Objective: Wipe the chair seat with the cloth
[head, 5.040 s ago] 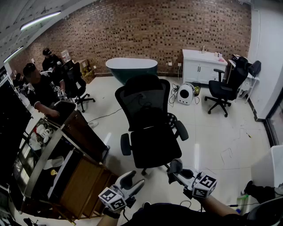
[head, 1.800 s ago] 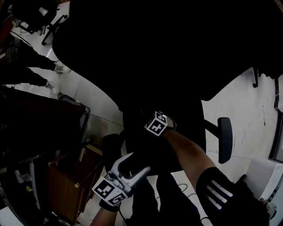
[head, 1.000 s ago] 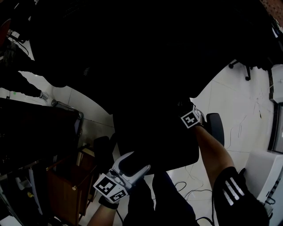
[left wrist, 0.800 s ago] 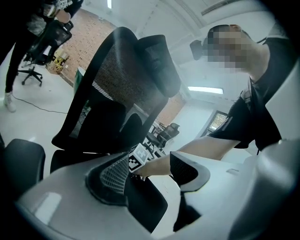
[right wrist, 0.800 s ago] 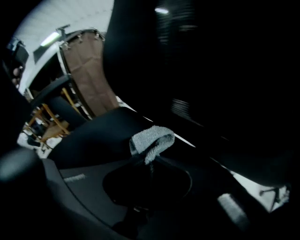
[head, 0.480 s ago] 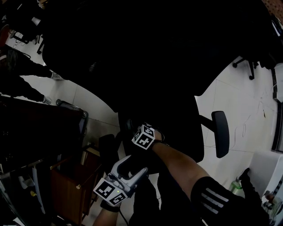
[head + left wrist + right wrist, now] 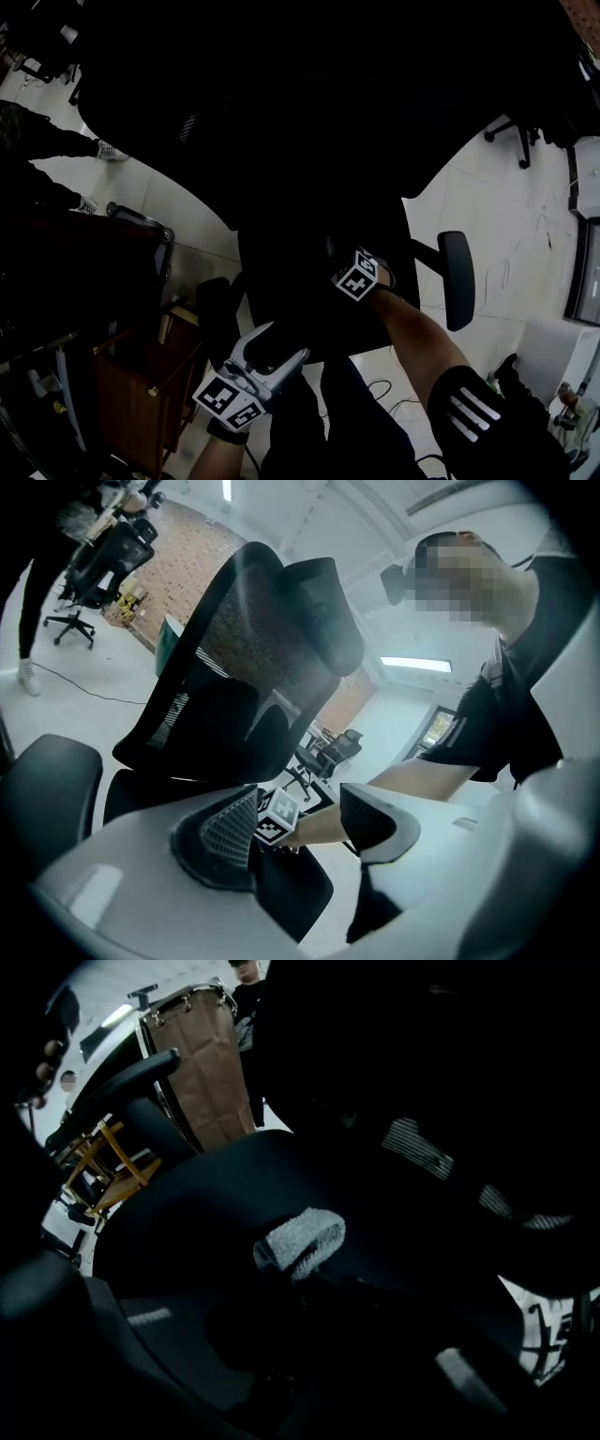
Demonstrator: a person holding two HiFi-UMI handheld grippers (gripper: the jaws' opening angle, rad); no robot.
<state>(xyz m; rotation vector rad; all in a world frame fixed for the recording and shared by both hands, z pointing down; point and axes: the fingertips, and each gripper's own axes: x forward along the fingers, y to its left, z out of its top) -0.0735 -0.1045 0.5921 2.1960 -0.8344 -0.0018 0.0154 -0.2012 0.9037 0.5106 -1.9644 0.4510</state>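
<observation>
Cloth (image 7: 300,1241), a small grey wad, sits right at the tip of the right claw (image 7: 287,1267), whose dark jaws look pressed together on it, and it bears on the black chair seat (image 7: 202,1194). From the head view this claw reaches over the middle of the seat, so the unwiped surface lies ahead of it and to both sides. My judgement is that the next stroke must drag the wad sideways across the seat. The left claw (image 7: 300,822) is spread and holds nothing. It hangs at the seat's near edge, looking toward the other gripper's marker cube (image 7: 273,821). The backrest (image 7: 253,649) rises beyond, an armrest (image 7: 457,279) bounds the right side, and a wooden cabinet (image 7: 131,394) stands off to the left.
</observation>
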